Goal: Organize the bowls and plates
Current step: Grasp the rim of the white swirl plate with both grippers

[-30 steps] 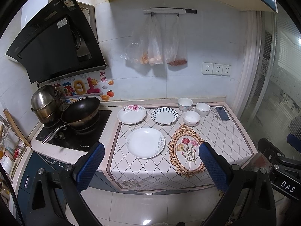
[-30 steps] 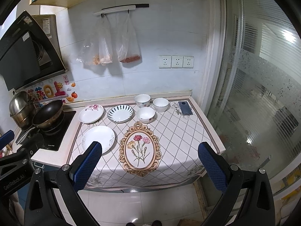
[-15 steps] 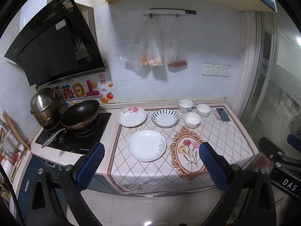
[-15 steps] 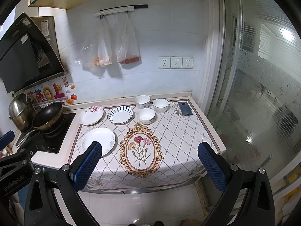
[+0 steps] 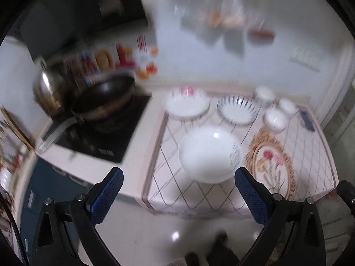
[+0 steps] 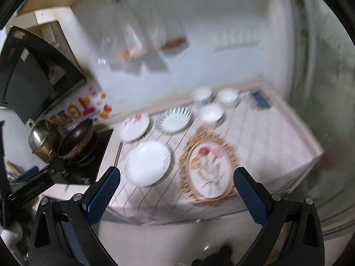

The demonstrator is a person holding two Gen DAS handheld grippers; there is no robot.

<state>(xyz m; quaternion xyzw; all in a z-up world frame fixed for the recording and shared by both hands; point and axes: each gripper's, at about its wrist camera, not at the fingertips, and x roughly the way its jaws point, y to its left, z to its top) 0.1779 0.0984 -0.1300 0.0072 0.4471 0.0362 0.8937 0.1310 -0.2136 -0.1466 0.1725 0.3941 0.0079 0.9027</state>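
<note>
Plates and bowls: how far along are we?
Nothing looks done. Three plates lie apart on the counter: the plain white plate in front, the pink-flowered plate and blue-striped plate behind. The three bowls sit unstacked near the wall. In hand: nothing; left gripper and right gripper are open, off the counter's front edge. All gathering is left.

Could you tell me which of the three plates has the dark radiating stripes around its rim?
The striped plate, in the back row beside the bowls; the other two look mostly white.
</note>
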